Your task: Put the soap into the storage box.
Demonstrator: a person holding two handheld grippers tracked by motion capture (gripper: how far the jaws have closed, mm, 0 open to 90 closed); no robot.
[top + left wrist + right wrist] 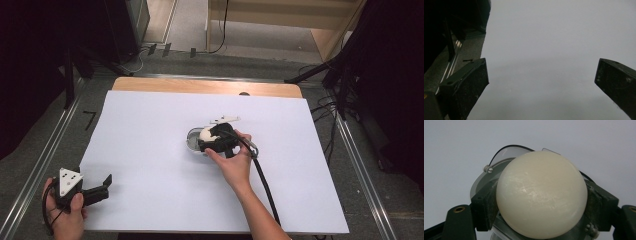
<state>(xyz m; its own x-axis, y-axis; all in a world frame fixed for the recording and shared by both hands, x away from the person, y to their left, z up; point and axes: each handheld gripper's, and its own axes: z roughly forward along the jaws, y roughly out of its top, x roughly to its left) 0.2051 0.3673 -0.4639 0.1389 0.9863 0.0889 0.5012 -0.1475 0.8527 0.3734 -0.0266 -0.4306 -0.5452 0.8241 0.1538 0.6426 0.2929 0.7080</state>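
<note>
1. Resting at the near left corner of the white table sheet (150,150), my left gripper (102,186) points toward the table's right; its black jaws stand wide apart with nothing between them.
2. The cream-white, glossy, egg-like ball (541,195) sits near the middle of the sheet, over a round metal-rimmed clear glass lid (506,153). It looks nearly round, so I cannot tell which way its long axis runs.
3. My right gripper (210,141) points left and slightly away from me, its jaws clamped on both flanks of the ball, pads (484,207) pressing against it.
</note>
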